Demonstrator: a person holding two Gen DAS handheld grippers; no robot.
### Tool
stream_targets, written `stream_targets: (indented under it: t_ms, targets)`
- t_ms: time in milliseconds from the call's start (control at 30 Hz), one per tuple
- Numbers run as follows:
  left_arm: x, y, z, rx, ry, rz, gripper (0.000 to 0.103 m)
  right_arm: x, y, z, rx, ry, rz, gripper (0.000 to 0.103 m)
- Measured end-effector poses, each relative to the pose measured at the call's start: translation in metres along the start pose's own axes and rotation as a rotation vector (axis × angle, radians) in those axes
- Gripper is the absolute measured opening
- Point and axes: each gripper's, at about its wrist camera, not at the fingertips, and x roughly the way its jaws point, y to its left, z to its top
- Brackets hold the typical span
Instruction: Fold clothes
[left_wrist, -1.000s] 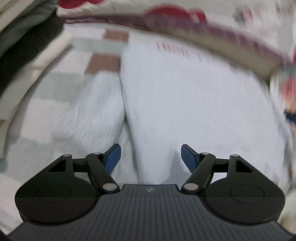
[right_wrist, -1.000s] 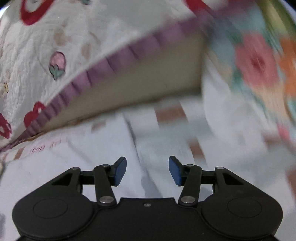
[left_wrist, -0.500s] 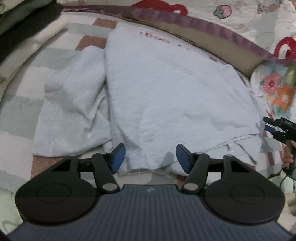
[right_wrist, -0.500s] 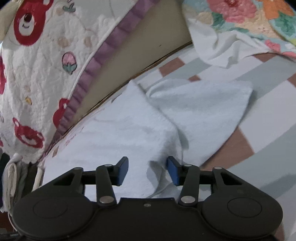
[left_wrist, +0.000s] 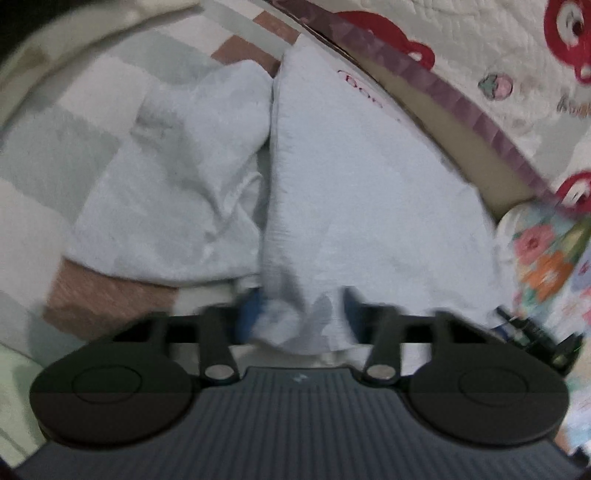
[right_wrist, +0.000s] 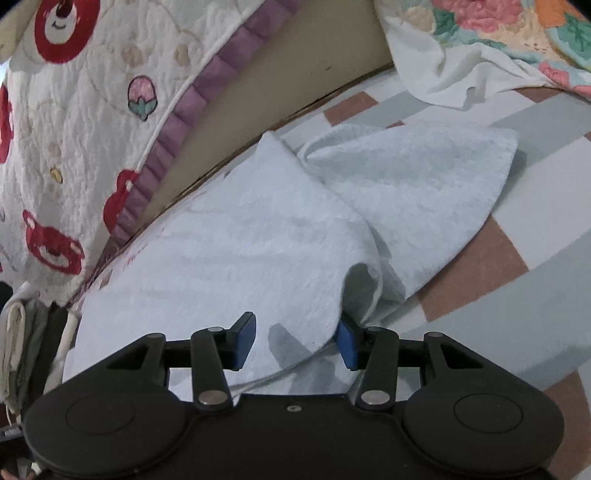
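A checked rug (right_wrist: 535, 236) in grey, white and brown spreads under a pale blue garment (right_wrist: 240, 251), which lies flat along the foot of a bear-print quilt (right_wrist: 85, 122) with a purple trim. One sleeve (right_wrist: 417, 177) is folded out toward the far right in the right wrist view. A floral cloth (right_wrist: 491, 22) sits at the far right corner. The left gripper (left_wrist: 301, 314), blurred, has just been closing, and its blue pads appear to pinch the garment's near hem bunched between them. The right gripper (right_wrist: 297, 341) has been narrowing too; its jaws stand apart, straddling the near edge, the right pad at the cloth.
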Motion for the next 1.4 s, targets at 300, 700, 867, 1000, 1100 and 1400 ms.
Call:
stream_targets:
  t_ms: [300, 700, 867, 1000, 1100, 1400]
  targets:
    - [-0.049, -0.020, 0.011, 0.125, -0.079, -0.081, 0.003, -0.045, 0.024, 0.031, -0.102, -0.166, 0.063, 0.003]
    - [-0.013, -0.013, 0.001, 0.173, 0.045, 0.058, 0.009, -0.021, -0.003, 0.002, -0.073, -0.058, -0.156, 0.010]
    - [-0.018, -0.028, -0.005, 0.273, 0.061, 0.076, 0.036, -0.050, -0.006, 0.013, -0.112, -0.113, -0.160, 0.037]
    - [-0.007, -0.054, -0.022, 0.486, 0.094, 0.102, 0.054, -0.055, 0.002, 0.005, -0.400, -0.106, -0.239, 0.037]
    - [0.003, -0.064, -0.032, 0.571, 0.082, 0.154, 0.055, -0.049, 0.000, -0.002, -0.439, -0.074, -0.215, 0.037]
    - [-0.001, -0.050, -0.002, 0.454, -0.111, 0.183, 0.009, -0.027, 0.013, 0.011, -0.516, -0.107, -0.247, 0.035]
